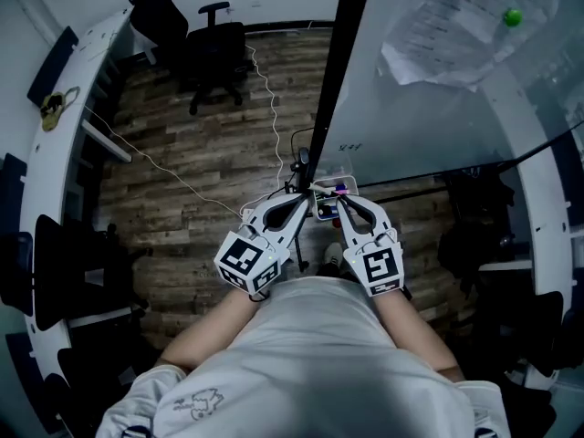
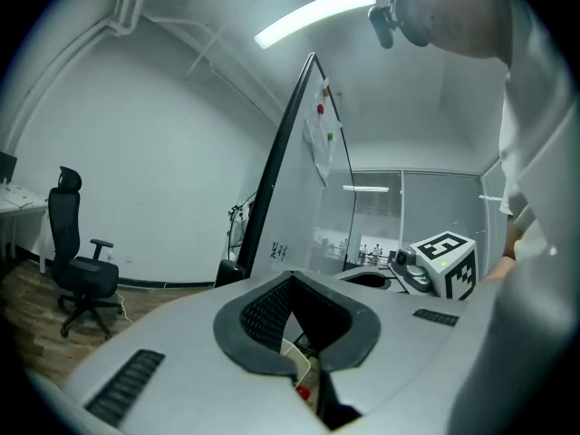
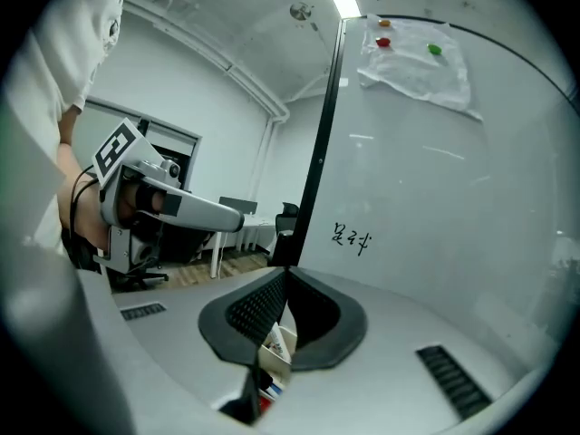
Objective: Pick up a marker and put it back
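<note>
A small open box of markers (image 1: 328, 204) sits at the foot of the whiteboard (image 1: 438, 117), with a purple cap showing at its top. My left gripper (image 1: 299, 201) and my right gripper (image 1: 340, 201) hover side by side just above this box, tips close together. In the left gripper view the left gripper (image 2: 292, 279) is shut and empty, with a red marker cap (image 2: 302, 392) below it. In the right gripper view the right gripper (image 3: 286, 275) is shut and empty too, over the box (image 3: 276, 352).
The whiteboard's black frame (image 1: 333, 89) rises just ahead. Papers held by red and green magnets (image 1: 456, 21) hang on the board. An office chair (image 1: 214, 48) and a white cable (image 1: 182, 181) are on the wooden floor to the left, and curved desks line both sides.
</note>
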The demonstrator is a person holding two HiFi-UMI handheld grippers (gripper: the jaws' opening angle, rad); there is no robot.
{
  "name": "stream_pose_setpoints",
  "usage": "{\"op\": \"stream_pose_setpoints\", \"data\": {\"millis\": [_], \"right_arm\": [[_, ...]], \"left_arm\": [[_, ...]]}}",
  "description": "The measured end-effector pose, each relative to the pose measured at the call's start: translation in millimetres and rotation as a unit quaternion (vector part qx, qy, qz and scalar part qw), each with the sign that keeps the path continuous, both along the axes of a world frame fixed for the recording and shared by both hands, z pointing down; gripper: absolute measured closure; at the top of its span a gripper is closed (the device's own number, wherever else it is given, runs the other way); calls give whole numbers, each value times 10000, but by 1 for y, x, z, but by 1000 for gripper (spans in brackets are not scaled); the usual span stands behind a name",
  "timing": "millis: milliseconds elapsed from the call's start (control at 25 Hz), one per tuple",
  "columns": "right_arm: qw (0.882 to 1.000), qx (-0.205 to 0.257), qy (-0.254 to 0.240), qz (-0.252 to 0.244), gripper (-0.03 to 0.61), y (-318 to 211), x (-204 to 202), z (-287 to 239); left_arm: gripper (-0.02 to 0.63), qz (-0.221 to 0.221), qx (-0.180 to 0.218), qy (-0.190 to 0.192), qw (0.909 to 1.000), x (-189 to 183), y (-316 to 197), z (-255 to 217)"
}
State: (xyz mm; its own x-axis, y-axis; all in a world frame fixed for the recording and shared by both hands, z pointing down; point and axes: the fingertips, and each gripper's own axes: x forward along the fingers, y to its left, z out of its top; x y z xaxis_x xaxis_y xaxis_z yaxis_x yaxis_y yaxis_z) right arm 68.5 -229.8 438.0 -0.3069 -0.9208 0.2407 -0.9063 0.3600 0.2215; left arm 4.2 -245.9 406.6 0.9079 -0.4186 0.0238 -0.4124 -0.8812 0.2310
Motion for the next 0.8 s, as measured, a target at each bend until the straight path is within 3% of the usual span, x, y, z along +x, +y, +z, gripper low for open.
{"op": "stream_pose_setpoints", "data": {"millis": [200, 800], "right_arm": [[9993, 247, 17, 288, 568, 23, -3, -11], [9908, 186, -435, 1267, 568, 85, 12, -12]], "left_arm": [[609, 318, 175, 28, 9993, 0, 16, -10], [609, 937, 219, 142, 9953, -3, 60, -13]]}}
